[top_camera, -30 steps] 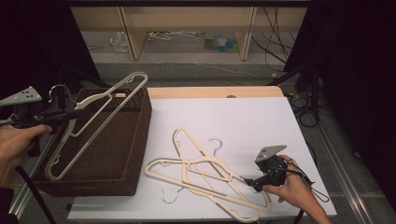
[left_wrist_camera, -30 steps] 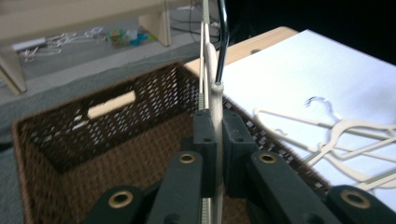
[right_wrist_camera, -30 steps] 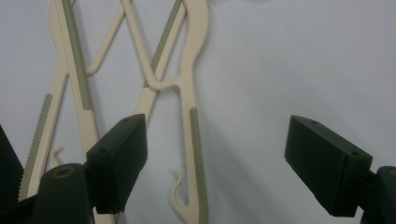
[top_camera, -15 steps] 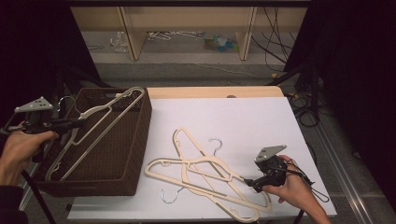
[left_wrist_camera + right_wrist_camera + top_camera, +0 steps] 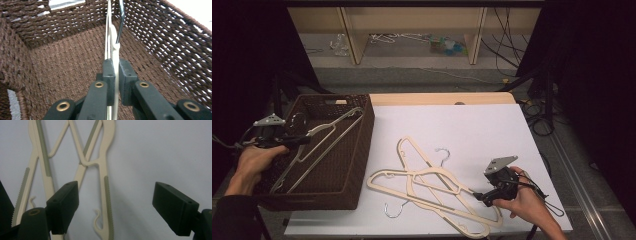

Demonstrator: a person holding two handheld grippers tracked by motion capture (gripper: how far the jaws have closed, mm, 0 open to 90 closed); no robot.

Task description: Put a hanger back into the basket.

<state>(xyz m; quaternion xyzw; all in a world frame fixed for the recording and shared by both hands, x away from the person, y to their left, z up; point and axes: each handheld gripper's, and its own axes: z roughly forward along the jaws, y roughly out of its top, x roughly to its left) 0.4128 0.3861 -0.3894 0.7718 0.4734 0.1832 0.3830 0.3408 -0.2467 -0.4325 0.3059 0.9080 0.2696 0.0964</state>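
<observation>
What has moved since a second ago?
The left hand-held gripper, still shut on the hanger, has sunk, lowering it from above the basket down into it. The right hand-held gripper stays open and still beside the two hangers lying crossed on the table.

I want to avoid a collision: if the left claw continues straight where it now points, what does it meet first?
Probably the woven floor of the brown wicker basket; the left claw, holding a cream plastic hanger, points down into it.
</observation>
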